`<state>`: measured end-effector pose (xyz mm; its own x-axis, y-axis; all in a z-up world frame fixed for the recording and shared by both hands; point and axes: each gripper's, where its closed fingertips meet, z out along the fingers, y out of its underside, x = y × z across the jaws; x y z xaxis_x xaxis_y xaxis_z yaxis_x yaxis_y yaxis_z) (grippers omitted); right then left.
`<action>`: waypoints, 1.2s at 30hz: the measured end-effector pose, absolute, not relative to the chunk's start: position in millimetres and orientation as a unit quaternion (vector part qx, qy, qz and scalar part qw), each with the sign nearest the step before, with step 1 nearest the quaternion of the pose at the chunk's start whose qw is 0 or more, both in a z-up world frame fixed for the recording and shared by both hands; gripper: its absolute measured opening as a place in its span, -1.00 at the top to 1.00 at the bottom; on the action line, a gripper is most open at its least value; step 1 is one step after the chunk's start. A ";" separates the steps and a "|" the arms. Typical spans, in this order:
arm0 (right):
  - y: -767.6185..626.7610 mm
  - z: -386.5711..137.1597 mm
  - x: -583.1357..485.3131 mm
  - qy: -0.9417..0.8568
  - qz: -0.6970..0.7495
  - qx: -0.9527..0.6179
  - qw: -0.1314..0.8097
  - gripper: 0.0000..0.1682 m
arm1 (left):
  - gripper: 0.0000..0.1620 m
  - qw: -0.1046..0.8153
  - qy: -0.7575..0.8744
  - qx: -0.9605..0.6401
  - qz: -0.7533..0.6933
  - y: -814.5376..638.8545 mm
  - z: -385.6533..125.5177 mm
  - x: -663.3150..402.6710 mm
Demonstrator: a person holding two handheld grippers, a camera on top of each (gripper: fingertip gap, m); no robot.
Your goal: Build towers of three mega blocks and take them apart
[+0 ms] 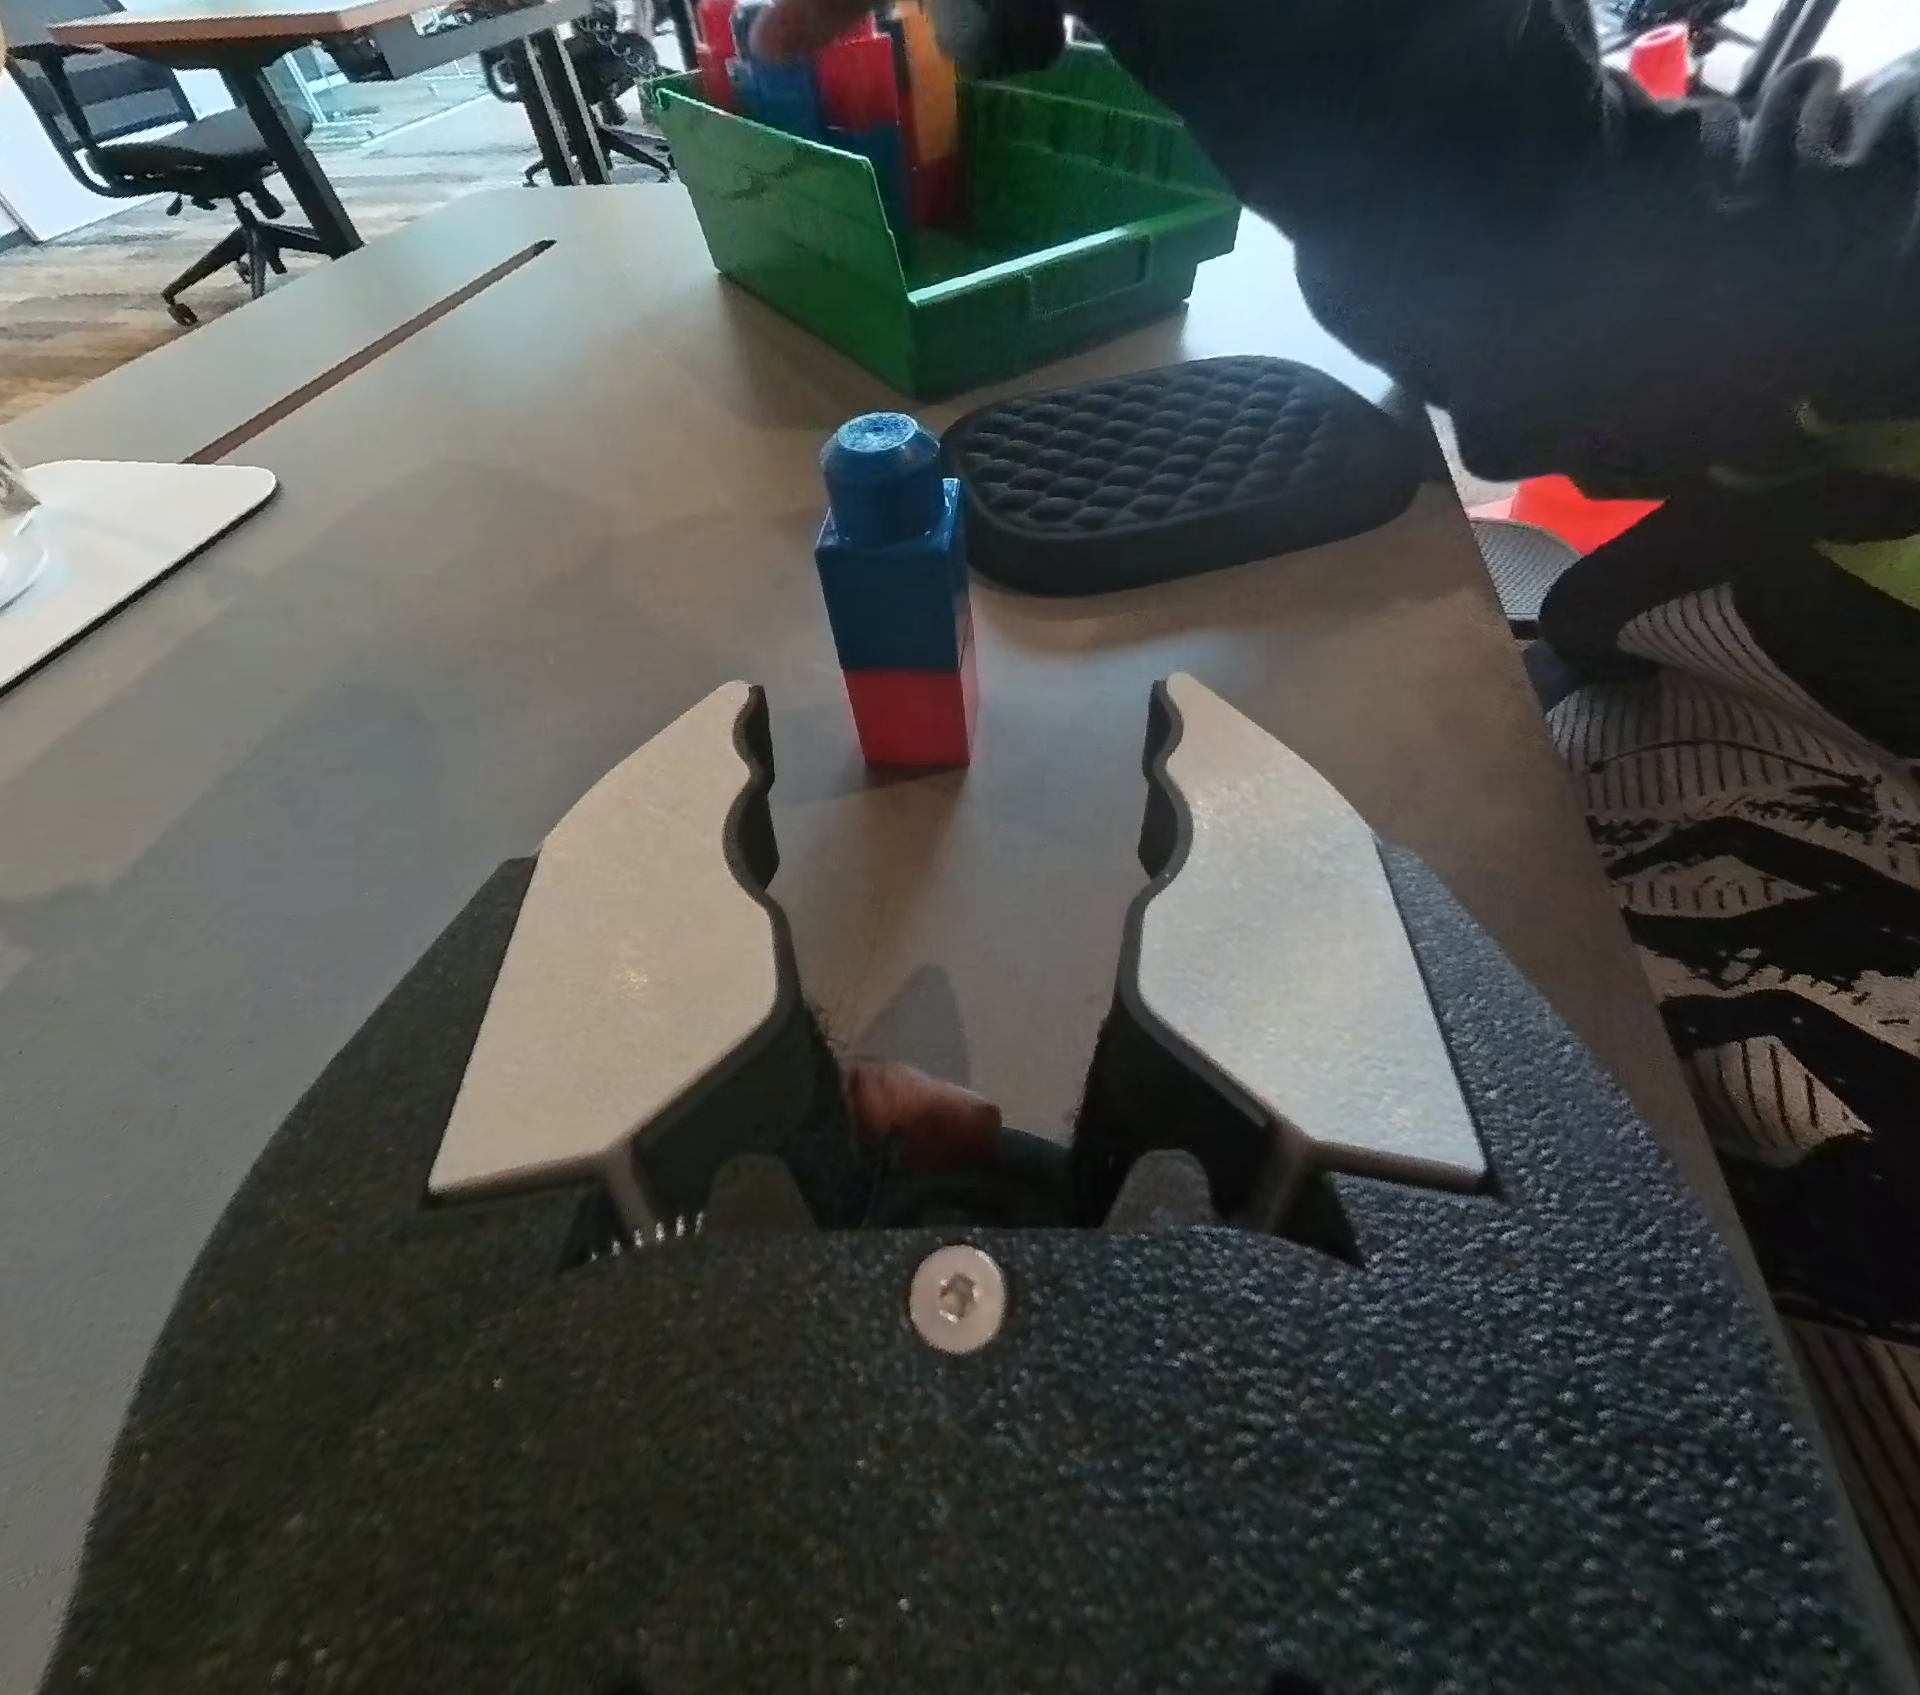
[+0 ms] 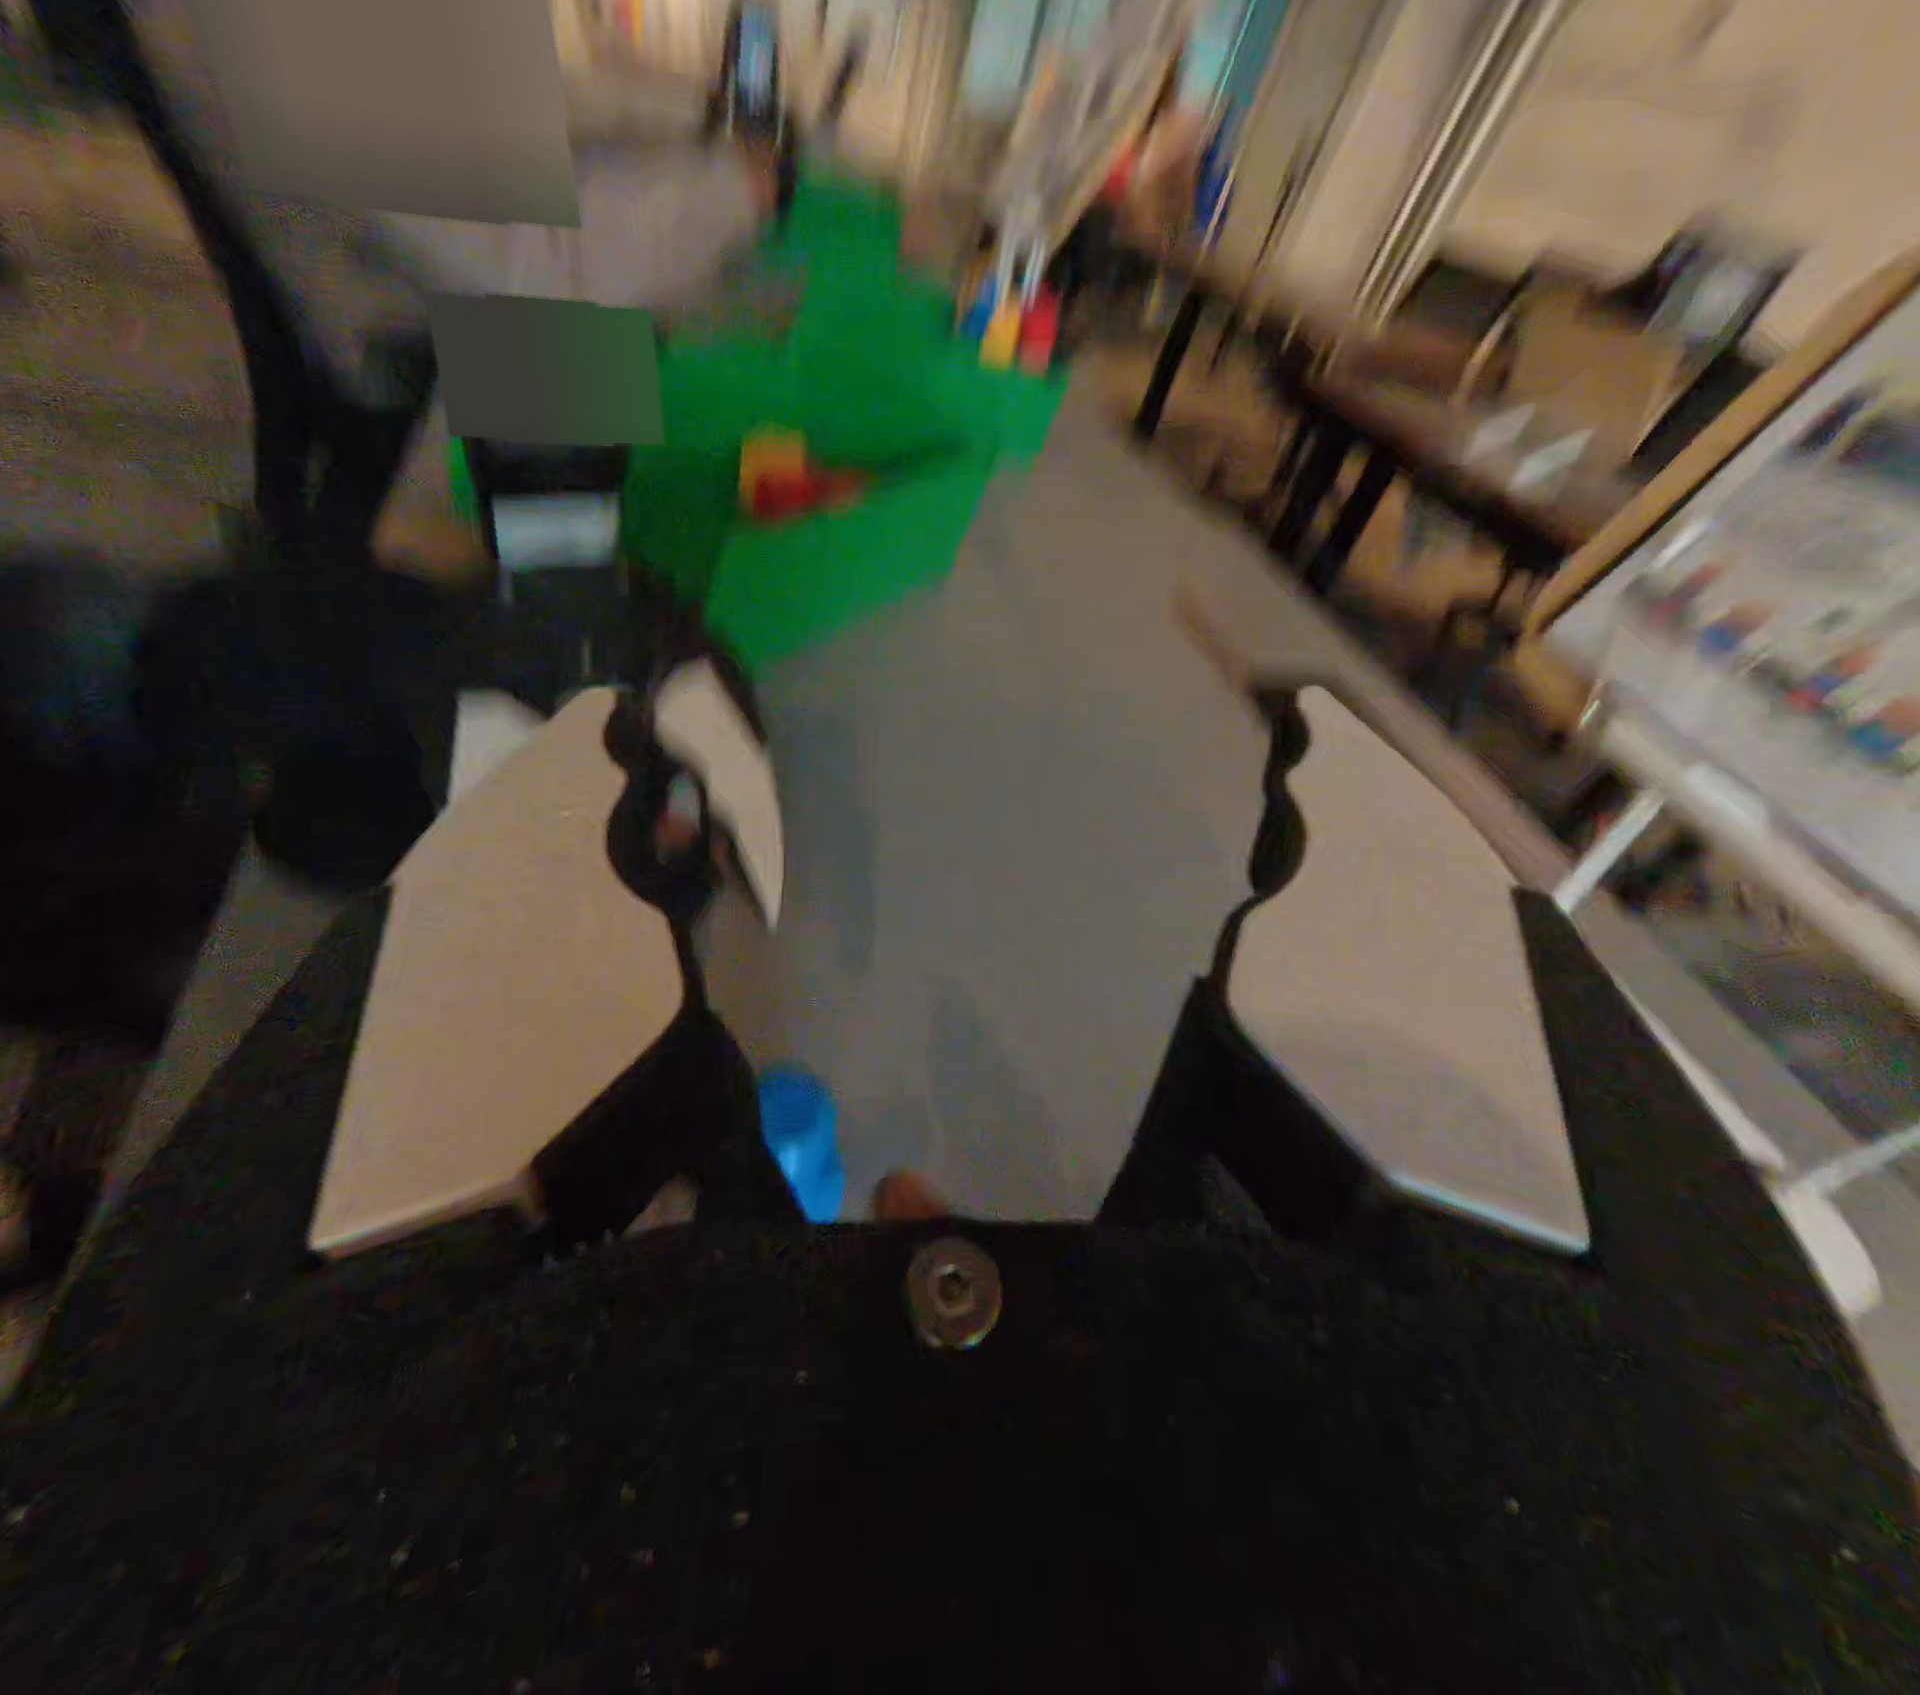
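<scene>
A blue block [image 1: 894, 565] sits on a red block [image 1: 912, 715], forming a two-block tower on the grey table [image 1: 416, 710]. My left gripper [image 1: 961, 700] is open and empty, low over the table, its fingertips just short of the tower's base on either side. My right gripper [image 2: 956, 700] is open and empty, and its view is motion-blurred. The blue block's stud [image 2: 800, 1146] shows low between its jaws. A green bin [image 1: 790, 222] with several red, blue and orange blocks stands behind the tower and is also in the right wrist view [image 2: 862, 419].
A black textured pad [image 1: 1174, 471] lies right of the tower by the table's right edge. A white flat base [image 1: 125, 544] sits at the left. The person's dark sleeve and hand [image 1: 1403, 139] hang blurred over the bin. Office desks and chairs stand behind.
</scene>
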<state>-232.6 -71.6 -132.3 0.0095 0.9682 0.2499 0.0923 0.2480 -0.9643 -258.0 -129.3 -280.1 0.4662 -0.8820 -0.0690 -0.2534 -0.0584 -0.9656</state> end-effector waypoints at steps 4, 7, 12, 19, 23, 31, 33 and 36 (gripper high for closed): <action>-60.8 -78.6 -204.9 -0.470 0.510 -0.438 0.572 -0.75 | 0.15 0.536 0.429 -0.666 -0.291 -129.8 -280.8 -257.3; -42.1 -41.6 -184.3 -0.434 0.482 -0.385 0.657 -0.75 | 0.16 0.537 0.431 -0.664 -0.290 -130.6 -280.6 -257.2; -29.5 34.1 -140.2 -0.311 0.546 -0.286 0.723 -0.75 | 0.17 0.547 0.433 -0.657 -0.286 -131.7 -278.1 -257.8; 3.5 45.1 -106.2 -0.181 0.394 -0.271 0.860 -0.48 | 0.21 0.576 0.421 -0.647 -0.269 -130.7 -271.1 -261.6; 9.7 32.0 -113.9 -0.211 0.396 -0.308 0.839 -0.50 | 0.22 0.617 0.389 -0.632 -0.262 -132.1 -250.0 -269.0; 34.7 10.9 -119.7 -0.232 0.425 -0.374 0.791 -0.19 | 0.29 0.662 0.210 -0.718 0.037 -125.0 -145.4 -415.6; 34.0 9.5 -123.7 -0.244 0.421 -0.375 0.789 -0.19 | 0.28 0.602 0.139 -0.770 0.159 -125.4 -136.5 -496.0; 33.2 8.9 -127.2 -0.258 0.407 -0.383 0.788 -0.20 | 0.19 0.477 0.012 -0.847 0.235 -125.1 -165.9 -600.9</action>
